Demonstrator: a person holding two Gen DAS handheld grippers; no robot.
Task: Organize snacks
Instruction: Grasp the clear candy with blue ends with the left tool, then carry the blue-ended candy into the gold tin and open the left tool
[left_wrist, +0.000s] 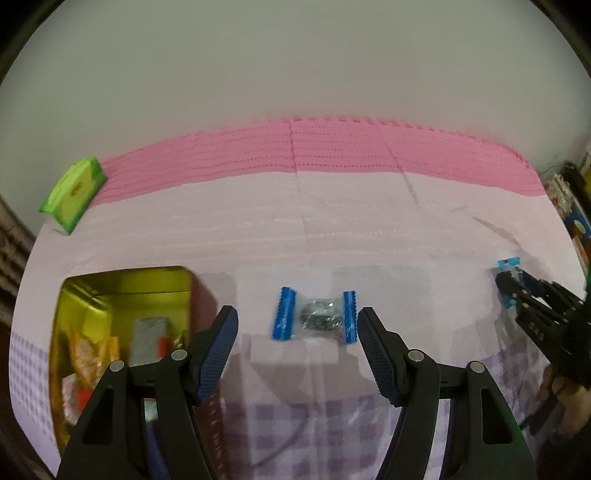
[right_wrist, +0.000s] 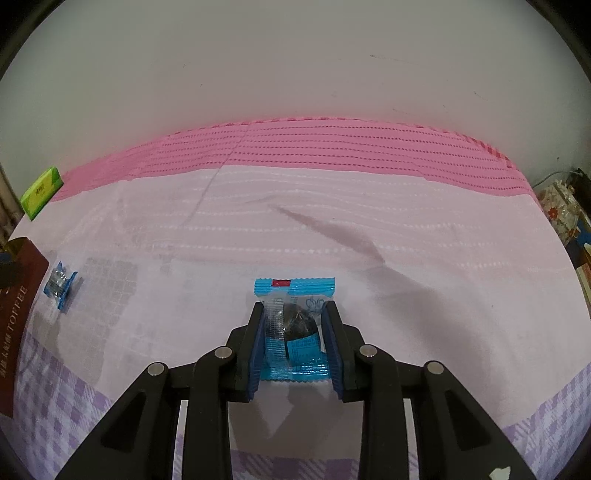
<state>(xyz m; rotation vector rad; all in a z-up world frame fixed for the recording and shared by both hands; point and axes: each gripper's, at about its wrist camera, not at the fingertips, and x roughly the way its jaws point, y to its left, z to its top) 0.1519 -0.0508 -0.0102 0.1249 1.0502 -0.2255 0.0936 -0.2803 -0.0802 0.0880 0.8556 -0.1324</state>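
Between your right tongs (right_wrist: 293, 336) sits a blue-wrapped snack (right_wrist: 295, 325), pads closing on its sides, apparently gripped. Your left tongs (left_wrist: 297, 350) gape over another wrapped candy (left_wrist: 316, 314). Next, carry both to the toffee tin (left_wrist: 74, 295) at nine o'clock.

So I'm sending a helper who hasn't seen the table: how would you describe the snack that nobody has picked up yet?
Start at the open gold tin on the pink cloth. Just to its right, lying flat ahead of the open left gripper, is a small clear packet with blue crimped ends and something dark inside. The other blue packet is larger and clamped in the right gripper.
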